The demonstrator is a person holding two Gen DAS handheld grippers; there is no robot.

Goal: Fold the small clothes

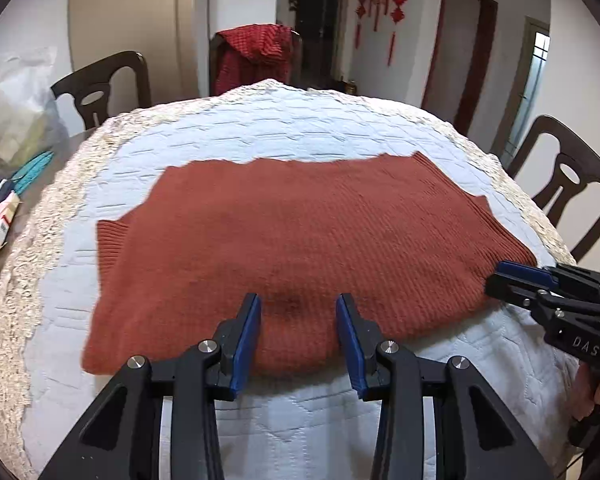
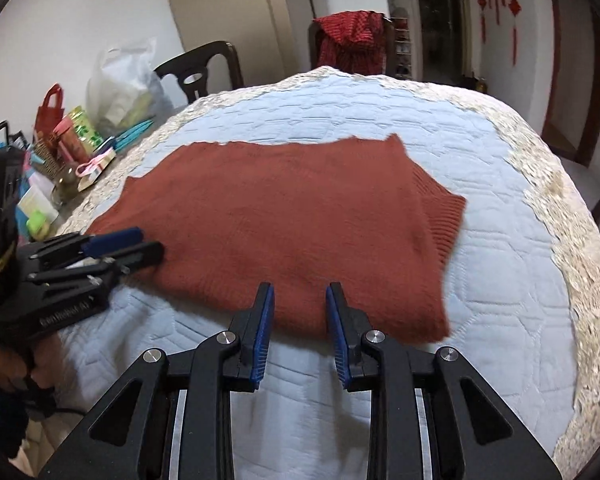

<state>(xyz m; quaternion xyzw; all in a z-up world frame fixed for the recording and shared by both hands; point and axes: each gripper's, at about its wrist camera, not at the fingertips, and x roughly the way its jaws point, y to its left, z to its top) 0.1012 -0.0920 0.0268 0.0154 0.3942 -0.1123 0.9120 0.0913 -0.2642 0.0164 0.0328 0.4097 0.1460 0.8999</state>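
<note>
The rust-red knit sweater (image 1: 300,248) lies flat on the pale blue quilted cover (image 1: 260,128) of the table, already doubled into a broad rectangle, one ribbed cuff (image 1: 110,246) showing at its left side and a second ribbed cuff (image 2: 446,220) at its right. My left gripper (image 1: 298,332) hangs over the near edge, jaws parted, the knit below them and nothing clamped. My right gripper (image 2: 300,320) sits likewise over the near edge further right, jaws narrow yet unclenched; no cloth is pinched between its pads. I judge the garment light, soft and limp: it will drape and sag from any single hold, and the ribbed surface should give the blue pads good purchase. The layers may slide apart, so I would take the near edge through all layers at two spaced points, near each corner.
</note>
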